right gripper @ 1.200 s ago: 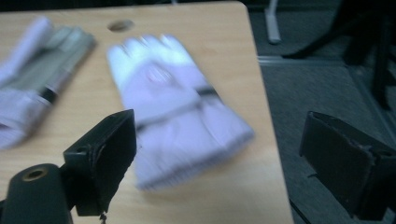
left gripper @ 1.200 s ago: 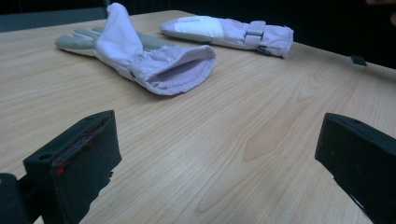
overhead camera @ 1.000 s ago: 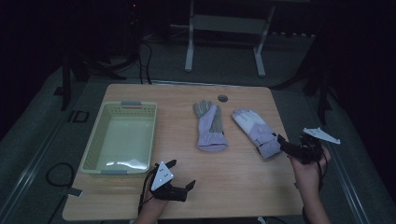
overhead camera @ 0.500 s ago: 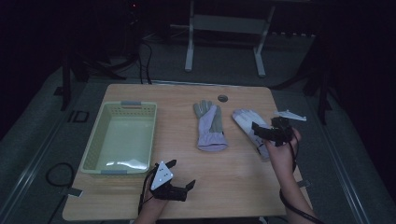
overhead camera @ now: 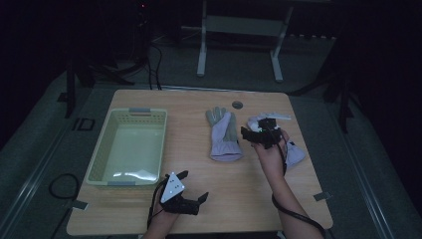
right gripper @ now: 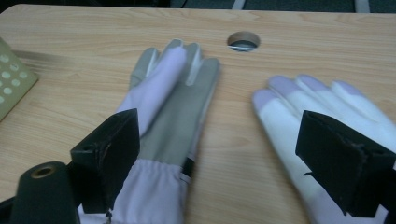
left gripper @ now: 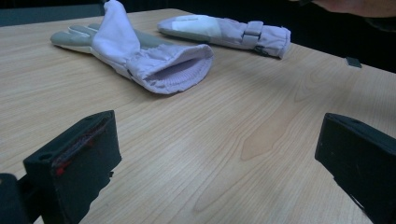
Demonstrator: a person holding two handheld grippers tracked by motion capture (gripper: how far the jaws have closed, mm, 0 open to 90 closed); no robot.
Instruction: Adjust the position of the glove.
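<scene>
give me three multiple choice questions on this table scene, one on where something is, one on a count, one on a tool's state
1. Where is the basket on the table in the high view?
A. on the left side
B. on the right side
C. on top of a glove

2. How many gloves lie on the table?
A. one
B. two
C. four

3. How is the right tool?
A. shut on a glove
B. open, holding nothing
C. lying in the basket

Answers:
1. A, the high view shows it left of the left glove.
2. B, the left glove and the right glove lie side by side.
3. B, in the right gripper view its jaws stand wide apart above the two gloves, with nothing between them.
</scene>
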